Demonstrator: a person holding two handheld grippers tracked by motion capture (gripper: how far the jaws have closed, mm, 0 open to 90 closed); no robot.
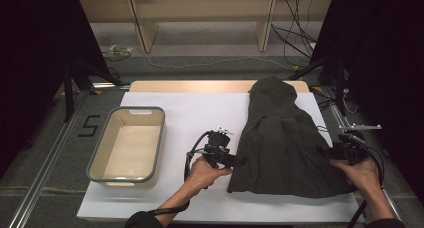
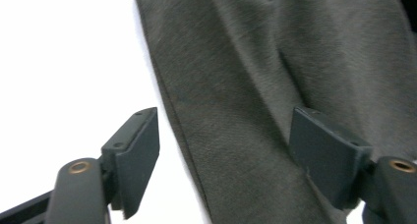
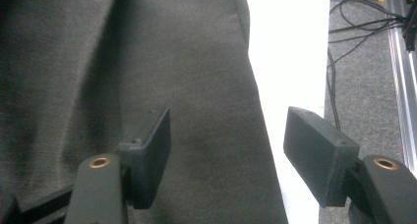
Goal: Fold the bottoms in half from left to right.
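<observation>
At far left I see a bin (image 1: pixel 126 144) on the counter (image 1: pixel 200 118). My left gripper (image 1: pixel 241 162) is open at the cloth's (image 1: pixel 287 143) left edge. The cloth lies flat right of centre. My right gripper (image 1: pixel 320 150) is open over its right edge.

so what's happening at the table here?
A person works a dark cloth spread on the white board, one gripper at each side edge. The left gripper and the right gripper both stand open over the cloth's edges, neither pinching it. A beige bin sits at the left.
</observation>
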